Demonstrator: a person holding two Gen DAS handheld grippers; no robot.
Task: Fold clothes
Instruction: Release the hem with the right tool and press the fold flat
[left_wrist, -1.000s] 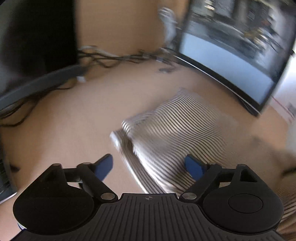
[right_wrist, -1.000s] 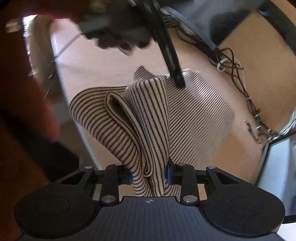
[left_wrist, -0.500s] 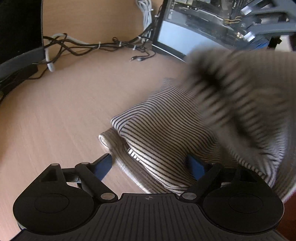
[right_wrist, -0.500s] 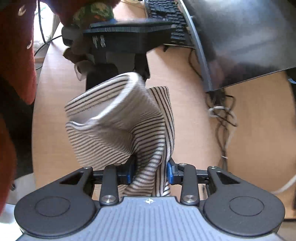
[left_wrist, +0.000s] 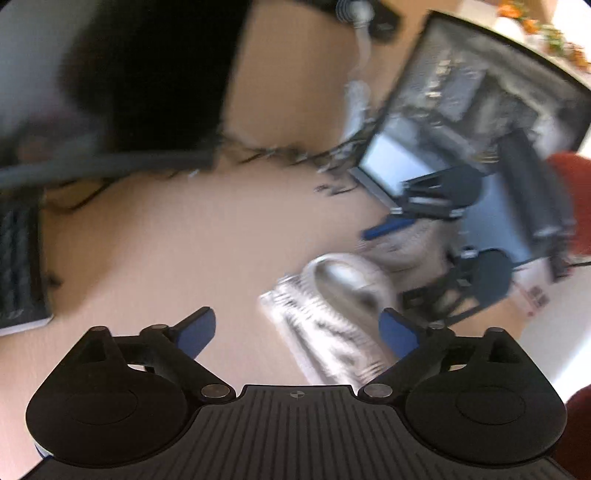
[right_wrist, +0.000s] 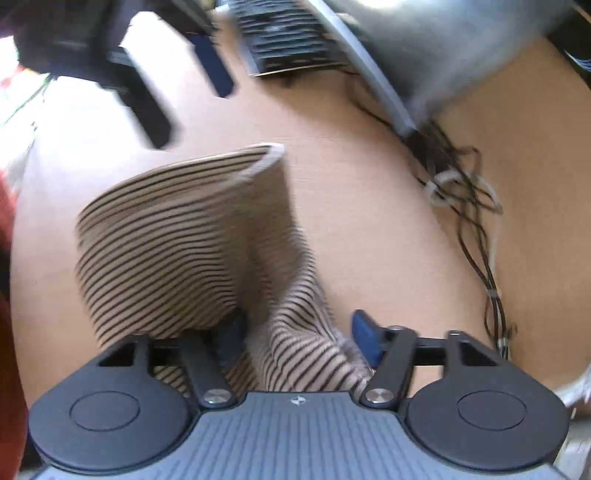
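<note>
Striped cloth between spread tongs

Cloth (right_wrist: 177, 236), striped, stands bunched on the tabletop (right_wrist: 369, 221), part of it lying between the right tongs (right_wrist: 295, 334), whose blue fingers sit spread without pinching it. Left tongs (left_wrist: 297, 332) gape wide and empty above the tabletop, the blurred cloth just ahead. Cables (right_wrist: 472, 206) lie nearby.

Striped garment (right_wrist: 177, 236) (partly folded) on desk (right_wrist: 369, 221)

Sunlit wooden desk (right_wrist: 351, 184), monitor (left_wrist: 147, 74), cables (right_wrist: 472, 206)
</note>
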